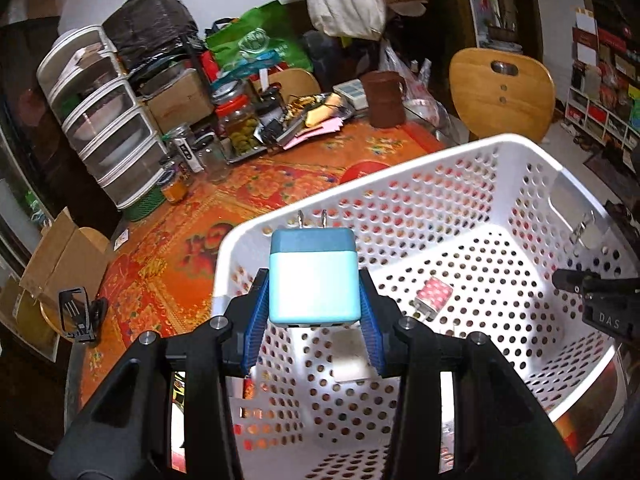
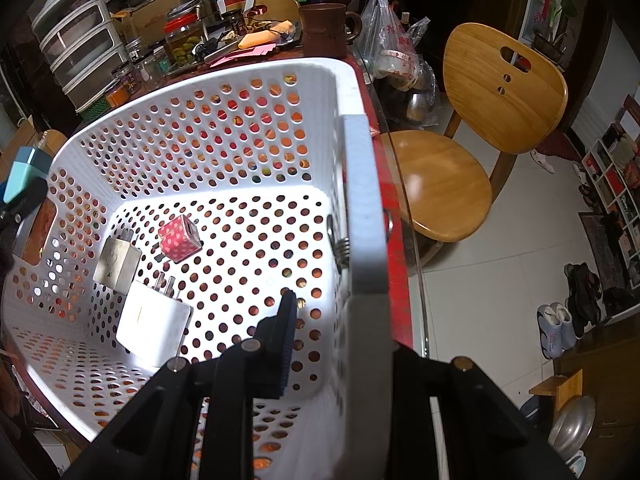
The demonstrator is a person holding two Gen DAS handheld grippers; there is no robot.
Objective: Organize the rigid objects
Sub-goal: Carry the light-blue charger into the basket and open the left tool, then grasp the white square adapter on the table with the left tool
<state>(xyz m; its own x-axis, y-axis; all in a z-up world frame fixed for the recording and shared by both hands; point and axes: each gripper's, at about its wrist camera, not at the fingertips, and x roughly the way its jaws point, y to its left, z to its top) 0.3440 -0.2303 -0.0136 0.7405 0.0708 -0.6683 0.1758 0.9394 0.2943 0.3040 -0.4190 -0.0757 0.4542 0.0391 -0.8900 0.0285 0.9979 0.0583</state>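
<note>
Fingers (image 1: 260,312) of my left gripper (image 1: 315,312) are clamped on the two sides of a blue charger (image 1: 314,278), which sits upright between the ribbed blue pads with its two metal prongs pointing away from me. I am holding it in the air over the near rim of the white basket (image 1: 460,152), tilted slightly downward toward the inside. Below it, on the perforated floor, lie a pink dotted charger (image 1: 434,296) and, almost under my grip, a white charger (image 1: 352,364). My right gripper (image 2: 344,328) comes in from the other side and is pinched on the basket's wall (image 2: 362,208): one finger (image 2: 286,332) is inside against the perforated plastic, the other is hidden behind the rim outside. From this side I see the pink dotted charger near the middle of the floor, a silvery white block (image 2: 116,266) just beside it toward the far wall, and the white charger (image 2: 154,330) touching that block, prongs up. The basket stands on the bench (image 1: 248,184), which carries a red and orange patterned cloth. A wooden chair (image 2: 460,152) stands just beside the bench.
</note>
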